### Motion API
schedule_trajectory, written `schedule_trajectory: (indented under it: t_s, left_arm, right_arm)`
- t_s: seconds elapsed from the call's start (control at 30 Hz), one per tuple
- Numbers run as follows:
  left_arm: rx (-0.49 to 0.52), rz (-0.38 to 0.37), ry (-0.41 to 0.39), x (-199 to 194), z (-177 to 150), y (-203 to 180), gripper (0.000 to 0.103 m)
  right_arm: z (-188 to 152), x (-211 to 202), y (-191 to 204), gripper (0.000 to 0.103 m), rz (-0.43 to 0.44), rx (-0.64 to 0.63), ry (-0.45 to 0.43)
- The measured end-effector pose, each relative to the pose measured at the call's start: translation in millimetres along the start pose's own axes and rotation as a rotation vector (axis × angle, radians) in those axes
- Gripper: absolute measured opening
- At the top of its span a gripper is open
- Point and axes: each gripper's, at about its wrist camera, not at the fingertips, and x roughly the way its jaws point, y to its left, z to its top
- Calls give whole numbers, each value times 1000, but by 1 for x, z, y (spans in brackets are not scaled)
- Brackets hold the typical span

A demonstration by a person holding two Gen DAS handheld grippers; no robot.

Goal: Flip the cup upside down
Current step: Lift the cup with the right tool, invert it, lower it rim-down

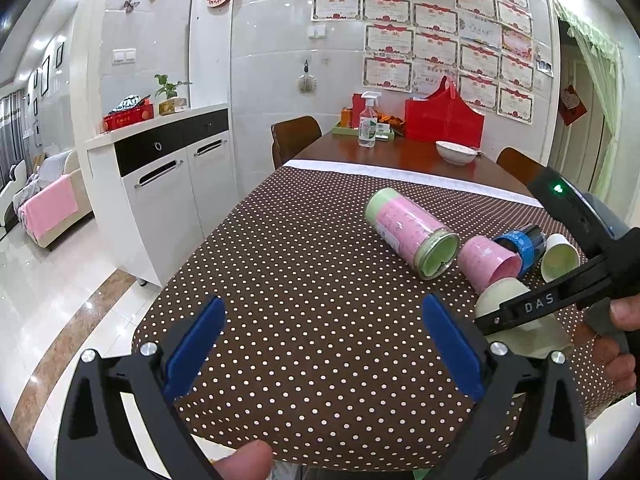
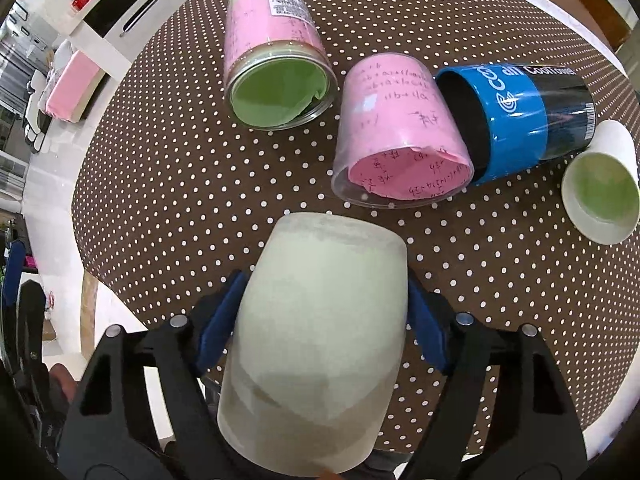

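Pale-green cup (image 2: 320, 320), rim cut off, gripped by right claw (image 2: 324, 320); left claw (image 1: 324, 344) open.

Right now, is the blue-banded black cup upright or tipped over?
Tipped over: the blue-banded black cup lies on its side on the polka-dot tablecloth, its dark open mouth facing sideways.

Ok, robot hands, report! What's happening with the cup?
Right gripper shut on pale green cup, held above the table. Left gripper open, empty. Four cups lying ahead, nearest the pink cup; none touching.
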Motion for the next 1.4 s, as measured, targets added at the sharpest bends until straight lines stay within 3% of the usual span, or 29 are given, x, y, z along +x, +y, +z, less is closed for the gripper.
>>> schedule_trajectory:
  t_s: [0.27,0.37,0.47,0.57,0.6,0.8,0.9,1.03,1.13,1.33,1.4]
  left_arm:
    - [16,2,-1,-1,1,-7,97]
    - [25,2,-3,-3,2,-10,97]
    - [37,4,-8,-5,3,-14,97]
    - [43,3,-19,-9,5,-19,97]
    - [45,2,-22,-10,6,-20,97]
    - [74,5,-31,-15,8,-30,97]
    - [80,5,-30,-15,7,-34,97]
    - [89,6,-27,-13,6,-37,97]
    - [92,10,-25,-12,4,-38,97]
    - [94,8,-23,-11,3,-38,97]
    - [97,7,-24,-11,2,-39,97]
  right_arm:
    - [-19,-25,-23,75,89,31,-101]
    - [-29,-46,-30,75,140,29,-203]
    - [-47,-70,-39,75,150,36,-366]
    - [-68,-89,-50,75,82,48,-557]
    - [-79,-94,-54,75,27,52,-656]
    - [-108,-73,-40,75,-218,33,-944]
    - [-116,-59,-34,75,-313,37,-994]
    - [-118,-42,-22,75,-401,43,-979]
    - [-118,-26,-15,75,-431,47,-959]
    - [-138,-16,2,76,-460,-6,-1003]
    - [-144,-15,4,82,-457,-25,-1007]
